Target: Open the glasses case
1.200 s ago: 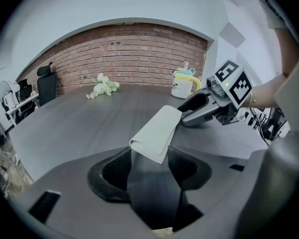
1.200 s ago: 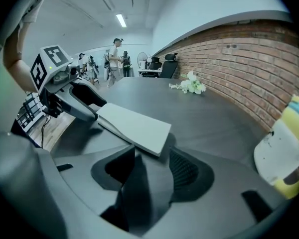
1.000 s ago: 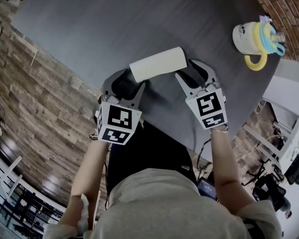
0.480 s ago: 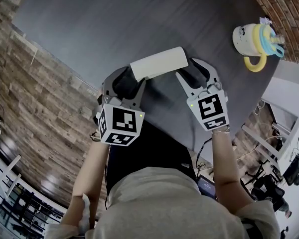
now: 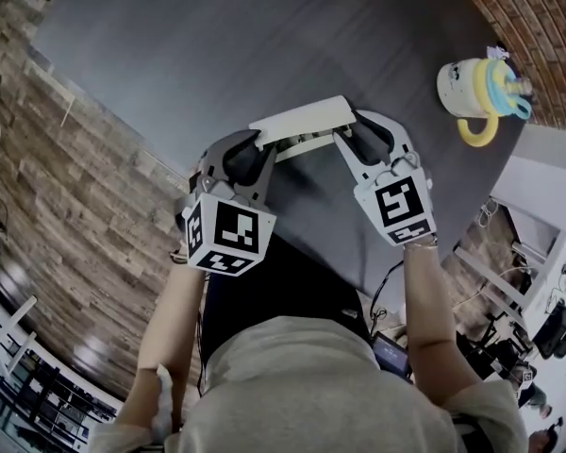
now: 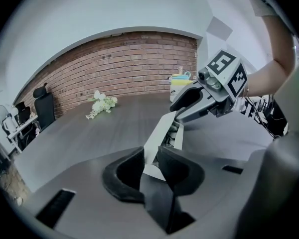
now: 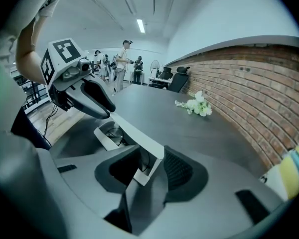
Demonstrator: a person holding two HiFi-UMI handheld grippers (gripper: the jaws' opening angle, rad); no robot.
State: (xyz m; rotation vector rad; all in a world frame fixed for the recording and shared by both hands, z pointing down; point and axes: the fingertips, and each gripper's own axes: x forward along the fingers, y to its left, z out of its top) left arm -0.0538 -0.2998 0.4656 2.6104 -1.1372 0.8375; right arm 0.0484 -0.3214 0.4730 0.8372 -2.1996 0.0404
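The white glasses case (image 5: 302, 121) hangs just above the dark table (image 5: 217, 45), held by its two ends. Its lid stands a little apart from the base, and dark glasses (image 7: 112, 132) show inside. My left gripper (image 5: 250, 149) is at the case's left end. Its jaws have just been closing, and in the left gripper view (image 6: 150, 158) they pinch the thin white lid (image 6: 162, 133). My right gripper (image 5: 363, 135) takes the right end. Its jaws have also just been closing, with the lid's corner (image 7: 147, 156) between them (image 7: 152, 166).
A white mug (image 5: 476, 88) with a yellow handle, holding blue and yellow things, stands at the table's far right. A bunch of white flowers (image 7: 195, 106) lies farther along near the brick wall. The table's near edge runs just behind both grippers.
The case was shut and lay lower; now both grippers have risen with it and its lid has parted from the base. Both pairs of jaws have narrowed on its ends.
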